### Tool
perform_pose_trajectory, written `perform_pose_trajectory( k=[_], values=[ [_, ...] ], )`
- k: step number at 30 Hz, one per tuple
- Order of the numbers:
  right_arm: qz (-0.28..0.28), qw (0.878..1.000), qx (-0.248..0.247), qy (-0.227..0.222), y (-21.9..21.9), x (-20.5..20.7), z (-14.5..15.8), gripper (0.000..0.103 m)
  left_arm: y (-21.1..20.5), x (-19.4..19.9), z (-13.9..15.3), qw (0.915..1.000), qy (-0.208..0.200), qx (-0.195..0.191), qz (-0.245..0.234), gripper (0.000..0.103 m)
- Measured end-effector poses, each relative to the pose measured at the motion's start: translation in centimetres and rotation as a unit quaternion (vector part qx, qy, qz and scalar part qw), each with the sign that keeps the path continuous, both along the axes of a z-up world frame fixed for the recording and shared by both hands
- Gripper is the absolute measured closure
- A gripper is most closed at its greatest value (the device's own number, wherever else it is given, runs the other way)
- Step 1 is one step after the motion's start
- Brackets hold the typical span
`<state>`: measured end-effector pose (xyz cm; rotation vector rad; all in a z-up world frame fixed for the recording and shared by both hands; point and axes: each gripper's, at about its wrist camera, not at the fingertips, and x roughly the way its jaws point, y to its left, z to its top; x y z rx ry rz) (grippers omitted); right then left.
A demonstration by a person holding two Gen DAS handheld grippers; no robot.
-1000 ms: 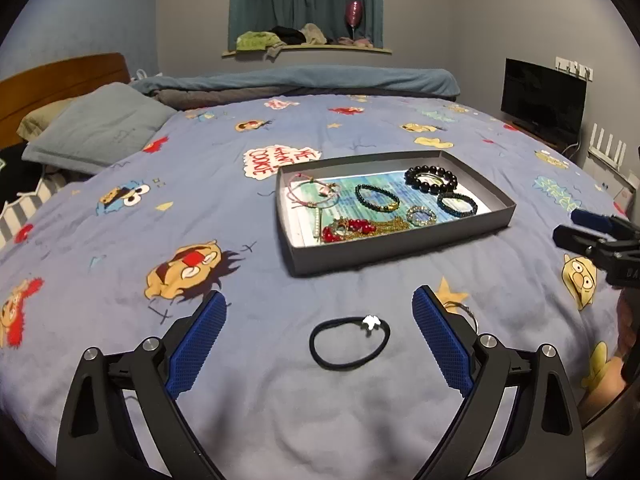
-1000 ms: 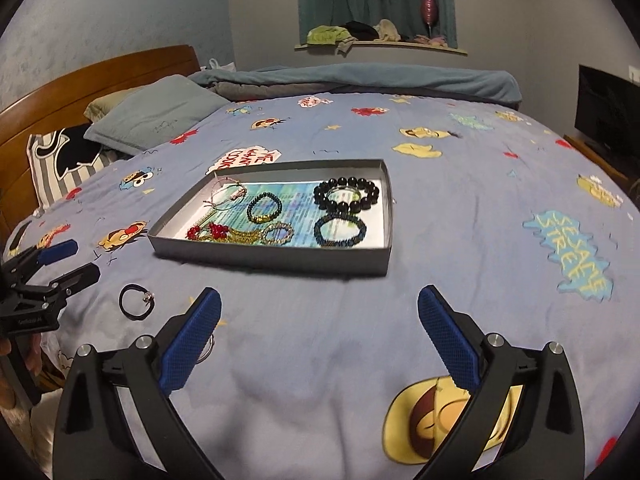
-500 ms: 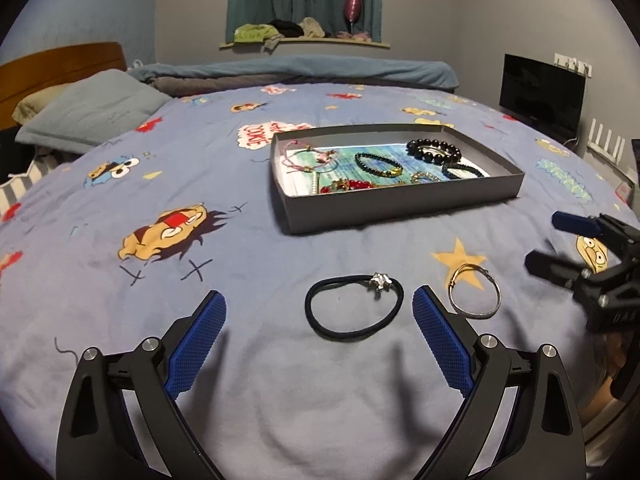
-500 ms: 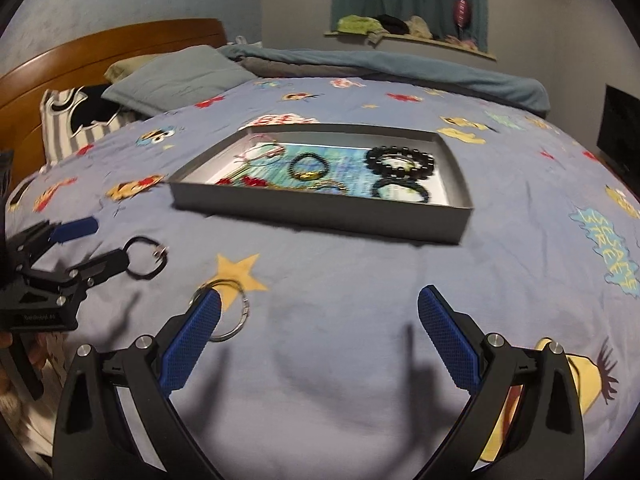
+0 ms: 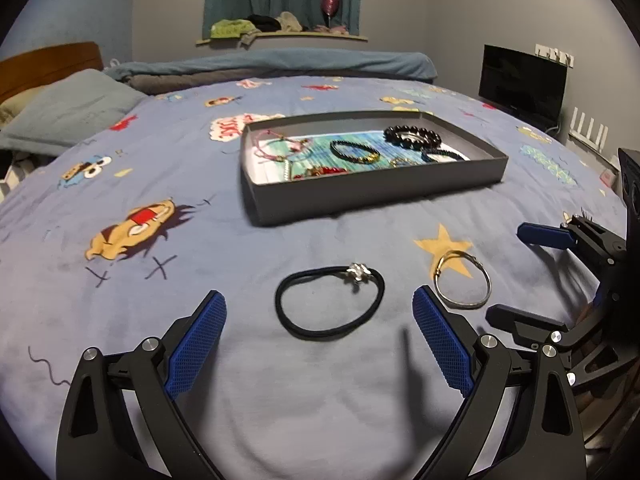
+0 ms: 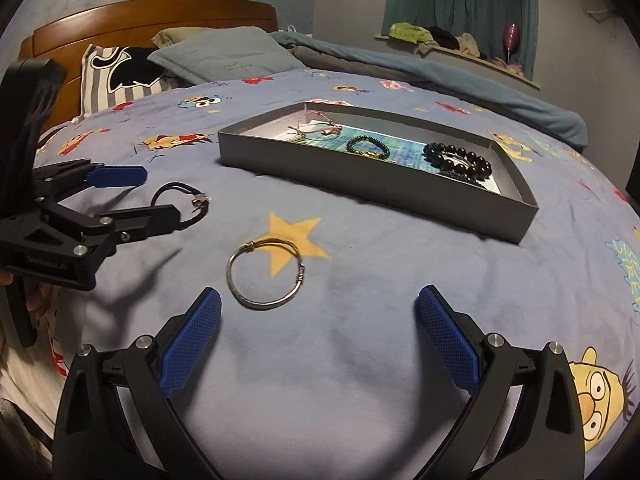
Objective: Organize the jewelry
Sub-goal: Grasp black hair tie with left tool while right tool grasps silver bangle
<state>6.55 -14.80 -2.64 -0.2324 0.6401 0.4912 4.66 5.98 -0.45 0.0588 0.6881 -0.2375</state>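
Note:
A black cord bracelet with a silver charm [image 5: 330, 306] lies on the blue bedspread just ahead of my open left gripper [image 5: 318, 338]; it also shows in the right wrist view [image 6: 182, 204]. A silver bangle [image 5: 462, 284] lies to its right on a yellow star, just ahead of my open right gripper [image 6: 318, 330] and toward its left finger [image 6: 264, 274]. A grey tray [image 5: 376, 188] farther back holds several bracelets, among them a black bead bracelet [image 5: 412, 136]. The tray also shows in the right wrist view [image 6: 360, 184].
The bed carries grey pillows [image 5: 72, 108] at the back left and a folded blue blanket [image 5: 280, 64] at the far edge. A wooden headboard [image 6: 152, 16] stands at the left. A black monitor [image 5: 522, 80] stands beyond the bed's right side.
Both grippers have moved down and closer to the bedspread. The cord bracelet and the silver bangle now appear larger and nearer to the fingers. Both stay open.

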Motion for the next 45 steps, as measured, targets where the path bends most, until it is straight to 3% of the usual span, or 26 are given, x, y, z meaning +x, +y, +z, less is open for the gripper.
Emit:
perform_pose_trajectory(
  k=[5, 8, 16, 20, 24, 30, 35, 39, 43, 45],
  values=[
    [0.015, 1.000, 0.005, 0.005, 0.9, -0.1, -0.2, 0.007, 0.0, 0.3, 0.1, 0.9999, -0.002, -0.009, 0.007, 0.011],
    [0.024, 1.000, 0.004, 0.008, 1.4, -0.1, -0.3, 0.014, 0.5, 0.5, 0.3, 0.9997, -0.004, -0.017, 0.017, 0.016],
    [0.034, 0.999, 0.004, 0.012, 2.3, -0.2, -0.7, 0.033, 1.6, 1.0, -0.3, 0.9993, 0.018, -0.016, 0.029, 0.045],
    [0.033, 0.999, 0.005, 0.017, 2.6, 0.0, -0.9, 0.042, 1.4, 1.3, -0.7, 0.9992, 0.025, 0.003, 0.030, 0.057],
    [0.025, 0.999, 0.012, 0.022, 2.4, 0.4, -1.0, 0.056, 1.2, 1.5, -0.8, 0.9989, 0.022, 0.023, 0.033, 0.076],
    [0.022, 1.000, 0.017, 0.015, 2.1, 0.2, -0.8, 0.057, 2.0, 1.1, -0.1, 0.9992, 0.002, 0.009, 0.039, 0.097],
    [0.014, 0.999, 0.029, 0.014, 1.5, 0.2, -0.4, 0.057, 1.7, 0.4, 0.9, 0.9988, -0.033, 0.017, 0.031, 0.099],
    [0.008, 0.999, 0.034, 0.012, 1.1, 0.3, -0.1, 0.057, 1.1, -0.1, 1.9, 0.9947, -0.076, 0.057, 0.039, 0.099],
    [0.001, 0.999, 0.045, 0.013, 0.4, 0.6, 0.3, 0.057, 1.6, 0.3, 2.8, 0.9966, -0.072, 0.023, 0.032, 0.099],
    [-0.004, 0.999, 0.048, 0.006, -0.1, 0.7, 0.9, 0.057, 1.4, 0.3, 3.4, 0.9959, -0.082, 0.025, 0.029, 0.099]
  ],
)
